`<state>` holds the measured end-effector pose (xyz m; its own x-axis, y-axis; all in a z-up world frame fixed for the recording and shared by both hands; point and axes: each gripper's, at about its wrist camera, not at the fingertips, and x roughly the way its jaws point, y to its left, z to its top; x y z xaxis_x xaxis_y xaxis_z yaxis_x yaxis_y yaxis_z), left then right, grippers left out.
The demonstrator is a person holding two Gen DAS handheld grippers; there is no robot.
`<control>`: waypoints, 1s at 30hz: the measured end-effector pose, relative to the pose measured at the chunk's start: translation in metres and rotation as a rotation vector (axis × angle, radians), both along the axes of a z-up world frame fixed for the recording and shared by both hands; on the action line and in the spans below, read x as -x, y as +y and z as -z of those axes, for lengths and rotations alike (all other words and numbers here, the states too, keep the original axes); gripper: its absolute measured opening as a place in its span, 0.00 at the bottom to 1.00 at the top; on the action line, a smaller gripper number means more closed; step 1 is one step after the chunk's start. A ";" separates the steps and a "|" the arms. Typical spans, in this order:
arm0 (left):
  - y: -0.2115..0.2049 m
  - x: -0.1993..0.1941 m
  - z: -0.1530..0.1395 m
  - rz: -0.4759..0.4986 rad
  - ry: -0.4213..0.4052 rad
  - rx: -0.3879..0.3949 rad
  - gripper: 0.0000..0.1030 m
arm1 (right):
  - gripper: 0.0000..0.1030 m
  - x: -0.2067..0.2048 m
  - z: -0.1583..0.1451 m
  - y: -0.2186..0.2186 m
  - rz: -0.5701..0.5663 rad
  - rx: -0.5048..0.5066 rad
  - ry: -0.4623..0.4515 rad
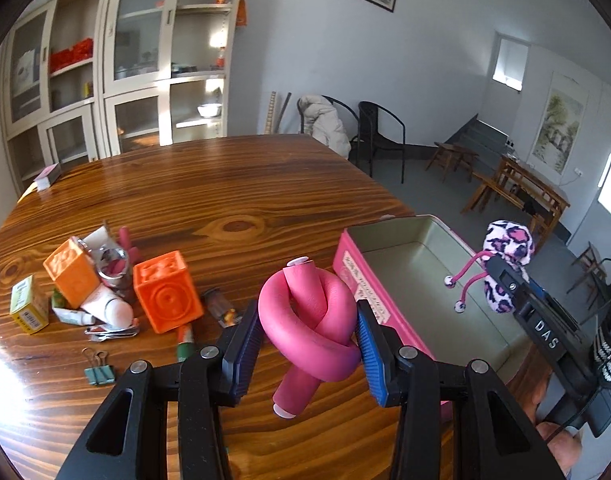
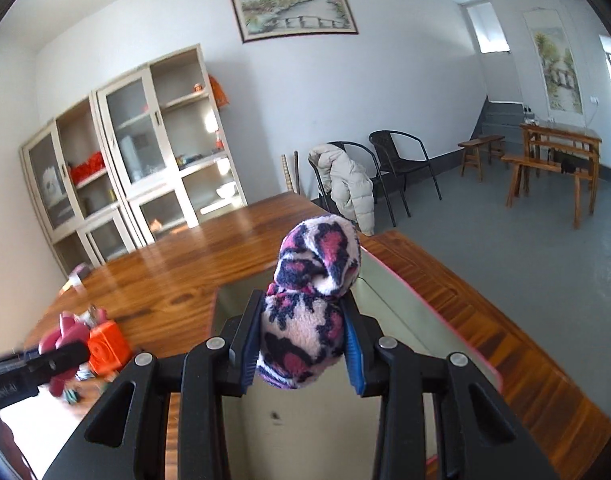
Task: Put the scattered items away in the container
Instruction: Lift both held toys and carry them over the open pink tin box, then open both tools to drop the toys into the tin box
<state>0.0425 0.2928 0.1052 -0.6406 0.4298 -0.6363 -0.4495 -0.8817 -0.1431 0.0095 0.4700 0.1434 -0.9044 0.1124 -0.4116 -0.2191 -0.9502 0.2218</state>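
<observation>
On the tabletop in the left wrist view, pink tin sits open at right near the table's right edge, olive inside, nothing seen resting on its floor. Left gripper jaws clamped on knotted pink foam roller, held just left of the tin's near corner, above the wood. Right gripper comes in from the right over the tin, jaws closed on leopard plush roll, pink wire ends with bead tips hanging over the tin interior. Clutter pile at left: two orange cubes, small yellow box, white bottle, green binder clips, odd tubes and wrappers. Wide bare wood behind pile and between pile and tin; far left edge holds a small box

Right wrist view: right gripper jaws pressed on the plush roll, directly above tin interior, one dark speck on its floor. Pink rim runs along right side, narrow strip of tabletop beyond it before the edge. Left gripper blurred at lower left with pink roller and one orange cube; wire ends don't show here, the rest of the pile is mostly hidden
</observation>
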 end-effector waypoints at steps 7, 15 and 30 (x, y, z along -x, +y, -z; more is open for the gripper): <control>0.055 0.008 -0.012 0.087 0.005 -0.014 0.46 | 0.40 -0.001 0.018 0.029 -0.085 0.157 -0.053; 0.098 0.019 -0.006 0.142 -0.021 -0.020 0.46 | 0.54 -0.024 0.012 0.054 0.094 0.167 0.019; 0.115 0.013 0.013 0.186 -0.047 0.016 0.93 | 0.56 -0.035 0.003 0.070 0.237 0.191 0.089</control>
